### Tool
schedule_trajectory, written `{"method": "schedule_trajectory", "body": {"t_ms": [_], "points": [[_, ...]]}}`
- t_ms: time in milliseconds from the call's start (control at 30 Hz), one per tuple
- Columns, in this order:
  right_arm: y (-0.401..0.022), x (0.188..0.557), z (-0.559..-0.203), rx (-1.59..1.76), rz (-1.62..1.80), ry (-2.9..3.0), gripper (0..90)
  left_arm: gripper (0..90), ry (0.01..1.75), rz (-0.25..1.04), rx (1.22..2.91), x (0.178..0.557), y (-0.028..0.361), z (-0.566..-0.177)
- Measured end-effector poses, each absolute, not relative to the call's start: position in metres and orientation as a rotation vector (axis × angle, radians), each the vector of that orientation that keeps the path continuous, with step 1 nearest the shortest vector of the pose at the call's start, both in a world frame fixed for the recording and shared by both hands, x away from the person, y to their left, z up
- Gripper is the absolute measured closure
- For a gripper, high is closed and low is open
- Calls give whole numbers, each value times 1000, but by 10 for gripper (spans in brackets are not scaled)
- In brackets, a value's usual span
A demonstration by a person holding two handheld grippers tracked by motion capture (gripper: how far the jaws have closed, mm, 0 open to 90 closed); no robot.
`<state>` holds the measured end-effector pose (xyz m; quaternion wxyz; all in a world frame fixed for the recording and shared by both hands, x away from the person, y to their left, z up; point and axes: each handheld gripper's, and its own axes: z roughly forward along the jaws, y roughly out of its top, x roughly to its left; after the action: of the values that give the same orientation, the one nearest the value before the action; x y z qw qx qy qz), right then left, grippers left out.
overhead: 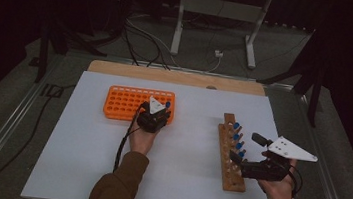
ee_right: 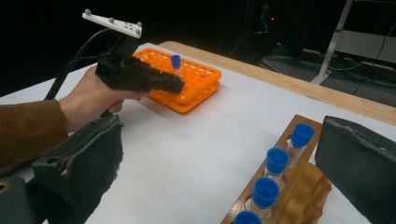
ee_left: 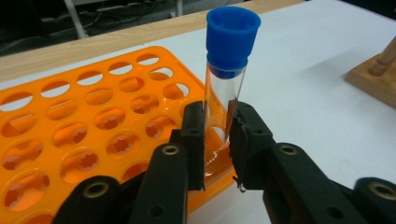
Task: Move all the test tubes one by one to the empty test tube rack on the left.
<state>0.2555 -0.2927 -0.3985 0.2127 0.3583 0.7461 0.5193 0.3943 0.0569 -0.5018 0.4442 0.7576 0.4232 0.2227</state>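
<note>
So on the left we've got the orange tube rack (overhead: 138, 104) sitting on a white sheet (overhead: 78, 148) that covers most of a wooden table (overhead: 117, 68); the left gripper (ee_left: 218, 140) is at the rack's right end, its jaws clamped on a clear test tube with a blue cap (ee_left: 229, 70), which stands upright in a corner hole; moving right there's a bare stretch of sheet, then the wooden tube rack (overhead: 232, 158) with four blue-capped tubes (ee_right: 275, 161) in a row; the right gripper (overhead: 238, 162) hangs right beside it, jaws wide apart with nothing between them; around the table we see dark grey floor (overhead: 7, 110), loose cables (overhead: 141, 40), and a white metal stand (overhead: 220, 9) at the back.
</note>
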Motion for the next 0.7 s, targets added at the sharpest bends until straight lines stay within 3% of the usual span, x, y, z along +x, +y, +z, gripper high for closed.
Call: {"method": "schedule_trajectory", "body": {"t_ms": [300,367,567,700], "points": [[-296,257,-401,1004,1436,2069,7,498,1060,477,1795,387,71,-488],[-297,257,-402,1005,1430,2071,7,501,1051,455,1778,383,77,-483],[-300,259,-408,1024,1404,2077,8,286,1034,475,1736,366,91,-465],[-300,258,-411,1016,1361,2085,11,206,1019,481,1732,351,99,-458]]}}
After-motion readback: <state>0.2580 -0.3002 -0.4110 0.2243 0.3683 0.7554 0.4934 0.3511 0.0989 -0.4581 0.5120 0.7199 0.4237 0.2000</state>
